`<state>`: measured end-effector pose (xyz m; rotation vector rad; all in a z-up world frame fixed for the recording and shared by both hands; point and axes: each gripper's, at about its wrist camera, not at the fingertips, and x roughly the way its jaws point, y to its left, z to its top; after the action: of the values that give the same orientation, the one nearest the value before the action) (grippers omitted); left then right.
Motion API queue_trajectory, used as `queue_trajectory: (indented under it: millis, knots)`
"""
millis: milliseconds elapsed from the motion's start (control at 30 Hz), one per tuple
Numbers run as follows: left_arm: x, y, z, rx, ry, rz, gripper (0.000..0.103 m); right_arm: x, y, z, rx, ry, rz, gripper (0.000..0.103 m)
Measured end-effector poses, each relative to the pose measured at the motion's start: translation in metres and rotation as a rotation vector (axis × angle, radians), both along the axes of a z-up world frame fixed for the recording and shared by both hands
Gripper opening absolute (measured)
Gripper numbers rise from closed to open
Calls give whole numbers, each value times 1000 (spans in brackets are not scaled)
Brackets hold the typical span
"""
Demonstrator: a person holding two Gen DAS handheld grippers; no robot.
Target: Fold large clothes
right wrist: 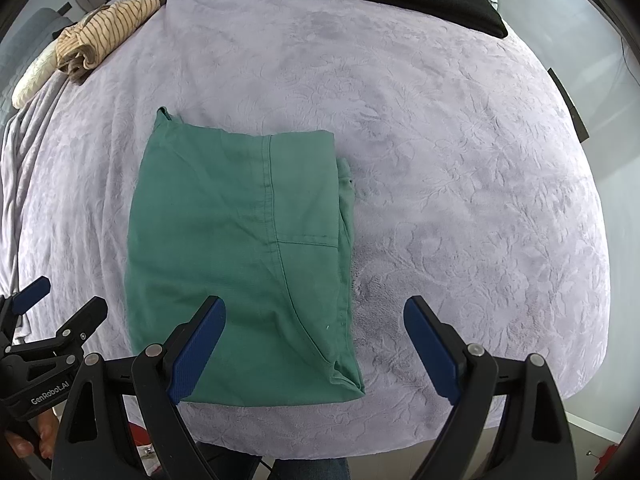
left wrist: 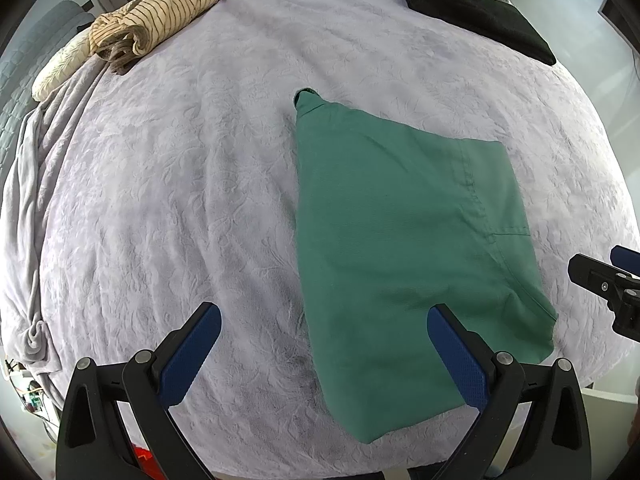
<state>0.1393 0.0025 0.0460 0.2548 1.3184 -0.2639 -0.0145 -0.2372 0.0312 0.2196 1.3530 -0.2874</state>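
The folded green garment (right wrist: 240, 256) is laid flat on the bed (right wrist: 460, 200). Both the left gripper (left wrist: 324, 356) and right gripper (right wrist: 314, 346) are held above its near edge, jaws wide, nothing gripped.

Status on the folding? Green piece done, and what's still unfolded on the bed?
Done: green garment lies folded in a flat rectangle; black garment also looks folded. In hand: nothing; left gripper and right gripper are open above the bed. Left: the crumpled striped garment.
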Motion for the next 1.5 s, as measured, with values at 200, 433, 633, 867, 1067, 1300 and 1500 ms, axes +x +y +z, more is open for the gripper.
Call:
queue_trajectory:
  millis: [200, 433, 633, 867, 1067, 1300, 1500]
  knots:
    - [1, 1, -1, 2, 3, -2, 103, 1, -1, -1, 2, 1, 2, 92]
    - [1, 0, -1, 2, 4, -3, 103, 1, -1, -2, 4, 2, 5, 92]
    - [1, 0, 0, 2, 4, -5, 103, 1, -1, -2, 4, 2, 5, 92]
    - [0, 0, -1, 3, 3, -6, 103, 2, -1, -2, 5, 2, 6, 92]
    - [1, 0, -2, 10, 1, -6, 103, 2, 0, -3, 7, 3, 4, 92]
    - [3, 3, -3, 22, 5, -3, 103, 3, 0, -5, 12, 9, 5, 92]
    - [7, 6, -5, 10, 19, 15, 103, 5, -1, -8, 16, 17, 8, 92]
